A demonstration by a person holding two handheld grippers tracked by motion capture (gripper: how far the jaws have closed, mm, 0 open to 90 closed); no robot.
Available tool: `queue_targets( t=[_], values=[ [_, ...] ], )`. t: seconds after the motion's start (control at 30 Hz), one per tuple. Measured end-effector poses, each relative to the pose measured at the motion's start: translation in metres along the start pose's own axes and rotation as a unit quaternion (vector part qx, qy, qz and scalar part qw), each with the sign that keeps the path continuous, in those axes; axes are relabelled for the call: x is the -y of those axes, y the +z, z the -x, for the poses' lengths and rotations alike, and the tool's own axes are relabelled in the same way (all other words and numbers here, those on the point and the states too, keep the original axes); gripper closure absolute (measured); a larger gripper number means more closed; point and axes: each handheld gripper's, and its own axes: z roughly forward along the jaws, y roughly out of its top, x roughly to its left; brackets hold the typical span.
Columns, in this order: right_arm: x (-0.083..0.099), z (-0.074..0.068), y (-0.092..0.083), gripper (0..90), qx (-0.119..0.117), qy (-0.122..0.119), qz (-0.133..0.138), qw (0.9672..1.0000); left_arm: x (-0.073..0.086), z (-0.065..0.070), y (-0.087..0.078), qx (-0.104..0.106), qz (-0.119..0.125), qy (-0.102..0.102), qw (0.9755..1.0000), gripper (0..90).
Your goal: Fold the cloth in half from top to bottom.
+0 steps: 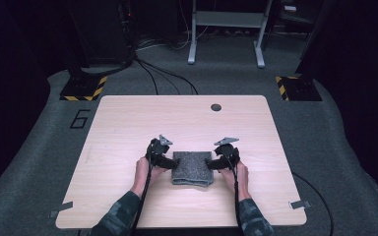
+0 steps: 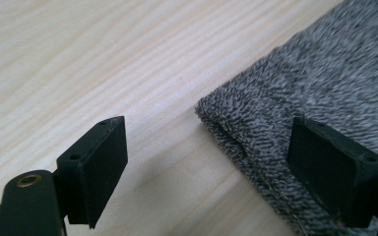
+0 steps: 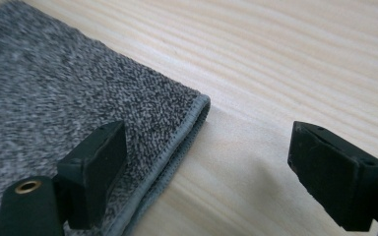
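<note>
A folded grey towel [image 1: 192,168] is seen lying flat near the middle of a light wooden table [image 1: 128,128], flanked by two hand-held grippers. The left gripper [image 1: 169,162] is held at the towel's left edge, its jaws spread apart, one over the cloth and one over bare wood, nothing clamped. The right gripper [image 1: 209,163] is positioned at the towel's right edge, jaws likewise parted across the hemmed border. Camouflage sleeves [image 1: 119,215] are shown at the table's near edge
</note>
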Motion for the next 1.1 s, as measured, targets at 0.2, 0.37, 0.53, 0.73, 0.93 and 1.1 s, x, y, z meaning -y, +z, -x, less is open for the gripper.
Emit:
queue_targets(
  t=[0.2, 0.37, 0.53, 0.73, 0.93, 1.1],
  values=[
    [0.003, 0.002, -0.026, 14.3, -0.010, -0.001, 0.026, 0.9996, 0.002, -0.005, -0.031, -0.002, 0.031, -0.001, 0.9995, 14.5],
    [0.009, 0.003, -0.049, 14.0, -0.016, -0.007, 0.043, 0.9989, 0.011, -0.009, -0.057, -0.005, 0.055, -0.001, 0.9985, 14.1],
    [0.021, 0.006, -0.073, 13.7, -0.016, -0.007, 0.055, 0.9983, 0.026, -0.012, -0.077, -0.016, 0.067, 0.000, 0.9976, 13.7],
    [0.045, 0.015, -0.097, 13.7, 0.000, -0.005, 0.069, 0.9976, 0.060, -0.022, -0.093, -0.034, 0.062, -0.013, 0.9974, 13.4],
    [0.079, 0.030, -0.111, 13.4, 0.022, 0.011, 0.063, 0.9977, 0.102, -0.038, -0.098, -0.057, 0.048, -0.051, 0.9959, 12.8],
    [0.111, 0.052, -0.111, 12.8, 0.040, 0.049, 0.053, 0.9966, 0.135, -0.056, -0.096, -0.087, 0.027, -0.082, 0.9925, 12.3]
  ],
)
